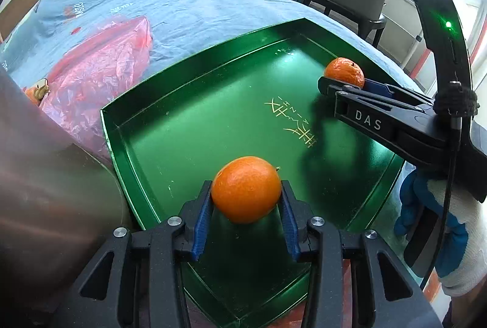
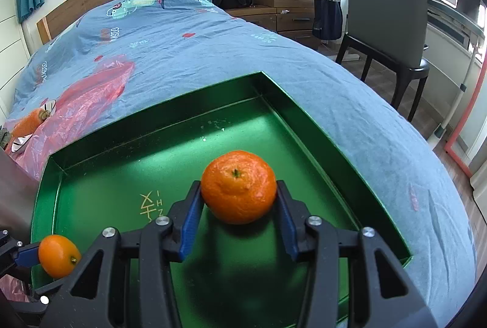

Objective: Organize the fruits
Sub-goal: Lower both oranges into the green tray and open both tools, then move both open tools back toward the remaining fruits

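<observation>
Left gripper (image 1: 246,203) is clamped on a smooth orange (image 1: 246,189), blue pads pressing both its sides, above the near part of the green tray (image 1: 194,127). Right gripper (image 2: 239,207) is clamped on a mandarin (image 2: 239,186), stem end facing the camera, above the tray's right half. In the left wrist view the right gripper shows at the tray's right edge, with a gloved hand (image 1: 438,224) below it. Tray sits on the bed (image 2: 188,47), on a blue printed cover. Left of the tray lies a pink plastic bag (image 1: 100,78); a further orange fruit (image 2: 27,122) lies at its far left end.
</observation>
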Demonstrator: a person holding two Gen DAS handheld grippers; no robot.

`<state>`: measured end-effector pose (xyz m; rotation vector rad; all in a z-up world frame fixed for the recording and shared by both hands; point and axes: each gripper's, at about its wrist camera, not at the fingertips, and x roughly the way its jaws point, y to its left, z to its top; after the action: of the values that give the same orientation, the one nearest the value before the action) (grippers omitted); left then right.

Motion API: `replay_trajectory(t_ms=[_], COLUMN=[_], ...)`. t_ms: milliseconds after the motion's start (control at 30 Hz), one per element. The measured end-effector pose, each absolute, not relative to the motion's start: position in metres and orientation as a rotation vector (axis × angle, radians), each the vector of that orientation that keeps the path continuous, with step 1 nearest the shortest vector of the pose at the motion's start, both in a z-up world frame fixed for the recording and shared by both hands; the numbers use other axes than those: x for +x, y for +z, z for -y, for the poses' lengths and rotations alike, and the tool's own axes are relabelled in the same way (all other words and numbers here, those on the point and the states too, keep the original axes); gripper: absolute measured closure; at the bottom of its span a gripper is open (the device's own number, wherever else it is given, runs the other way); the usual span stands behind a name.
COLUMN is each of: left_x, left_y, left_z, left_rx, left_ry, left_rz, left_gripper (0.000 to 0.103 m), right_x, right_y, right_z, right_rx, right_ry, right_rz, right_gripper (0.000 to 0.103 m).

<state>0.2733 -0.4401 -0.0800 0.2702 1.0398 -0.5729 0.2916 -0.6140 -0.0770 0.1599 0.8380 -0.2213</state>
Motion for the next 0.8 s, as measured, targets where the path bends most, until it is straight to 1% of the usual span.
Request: replay_trajectory(t_ms=[200, 267, 300, 333, 367, 433, 467, 800], left_x=[0.276, 0.276, 0.274, 0.274, 0.272, 0.269, 0.266, 0.216], left_y=[-0.087, -0.087, -0.085, -0.084, -0.082, -0.077, -0.074, -0.037], left_z=[0.442, 0.442, 0.442, 0.442, 0.442, 0.441, 0.441, 0.431], left_rx=[0.28, 0.282, 0.284, 0.288, 0.294, 0.296, 0.296, 0.299], left_ry=[-0.568, -0.567, -0.569, -0.57, -0.568, -0.568, -0.572, -0.641], left_rz=[-1.06, -1.059, -1.055, -1.048, -1.039, -1.025, -1.02, -0.971], left_gripper=[0.065, 0.061, 0.06, 0.057, 0.054, 0.049, 0.049, 0.049], right_x=[0.293, 0.293, 0.293, 0.292, 0.29, 0.286, 0.283, 0.234], right_y=[-0.081, -0.08, -0.079, -0.077, -0.075, -0.069, -0.066, -0.015], right_z=[0.614, 0.614, 0.614, 0.614, 0.614, 0.614, 0.615, 0.61], right_rx=[0.161, 0.157, 0.16, 0.163, 0.164, 0.172, 0.177, 0.207], right_ry=[-0.234, -0.239, -0.24, -0.243, -0.247, -0.25, -0.251, -0.257], right_rz=[-0.849, -0.847, -0.842, -0.836, -0.83, -0.815, -0.808, -0.726], right_gripper=[0.058, 0.056, 0.054, 0.045, 0.04, 0.036, 0.034, 0.032])
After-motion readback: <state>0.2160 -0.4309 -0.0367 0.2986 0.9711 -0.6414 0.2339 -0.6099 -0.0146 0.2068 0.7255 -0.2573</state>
